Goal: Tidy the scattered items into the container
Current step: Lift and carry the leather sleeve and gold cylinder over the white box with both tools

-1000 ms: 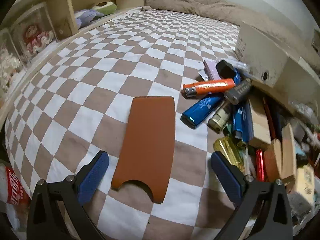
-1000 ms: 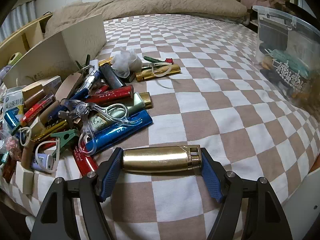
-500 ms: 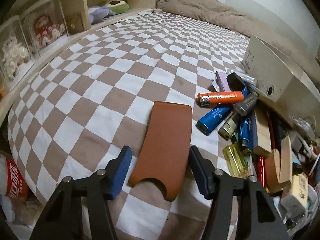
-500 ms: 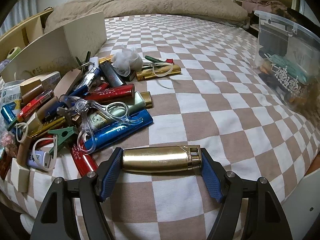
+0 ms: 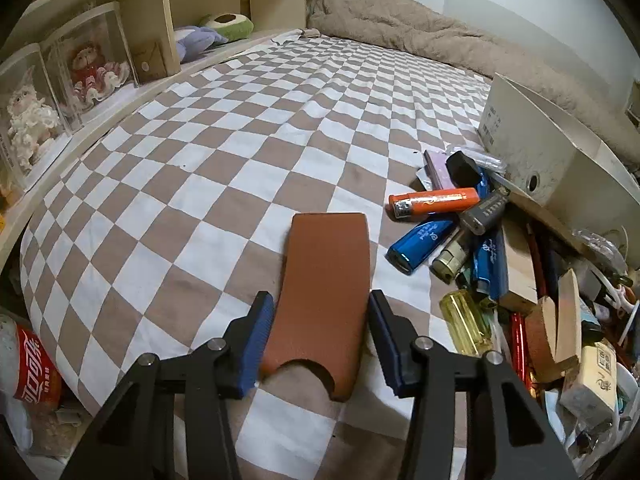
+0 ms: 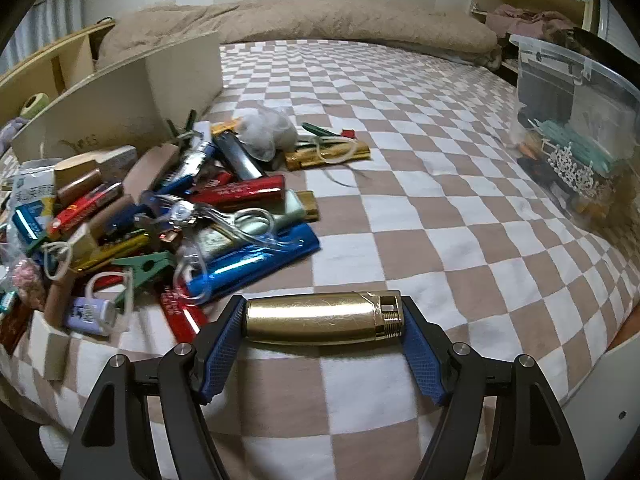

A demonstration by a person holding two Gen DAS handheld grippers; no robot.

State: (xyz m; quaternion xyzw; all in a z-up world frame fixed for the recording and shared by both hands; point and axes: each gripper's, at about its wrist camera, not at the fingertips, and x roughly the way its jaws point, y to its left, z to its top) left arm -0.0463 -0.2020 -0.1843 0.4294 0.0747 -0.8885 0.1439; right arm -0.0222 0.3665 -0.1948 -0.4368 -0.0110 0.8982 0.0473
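Our left gripper [image 5: 320, 334], jaws just closing around a flat tan leather sleeve [image 5: 322, 284] on the checked bedspread [image 5: 240, 128], right gripper [image 6: 322, 344] pinching a smooth brass cylinder [image 6: 320, 318] endwise.

The red soft-drink bottle with white lettering [image 5: 30, 364] at eight o'clock in the left wrist view is cut by the lens edge. The heap of small coloured items [image 5: 560, 320] at four o'clock runs out of frame, its lower pieces too jumbled to tell. In the right wrist view, the clear plastic storage container [image 6: 576, 80] at two o'clock is cropped on its right side; its contents blur behind the wall.
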